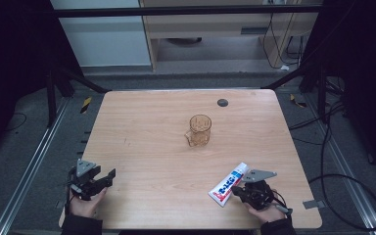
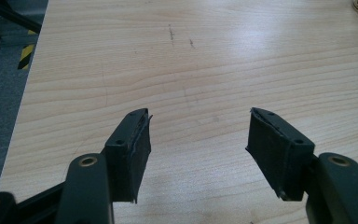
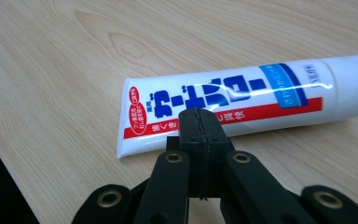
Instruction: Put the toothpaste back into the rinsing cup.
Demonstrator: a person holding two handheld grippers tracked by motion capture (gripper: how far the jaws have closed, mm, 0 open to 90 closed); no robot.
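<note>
the toothpaste tube (image 1: 228, 184) lies flat on the bench (image 1: 156, 147) at the lower right of the high view, just beside the right gripper (image 3: 200, 122), whose fingers are clenched on nothing; the left gripper (image 2: 198, 140), lower left, has its fingers released

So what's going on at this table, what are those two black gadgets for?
A person sits at a wooden table with a hand-held claw in each hand. The right claw is shut, pads pressed together with nothing between them, right beside a white toothpaste tube lying flat near the table's front edge. The left claw rests open over bare wood, holding nothing. An amber glass mug stands upright mid-table, apart from both.
</note>
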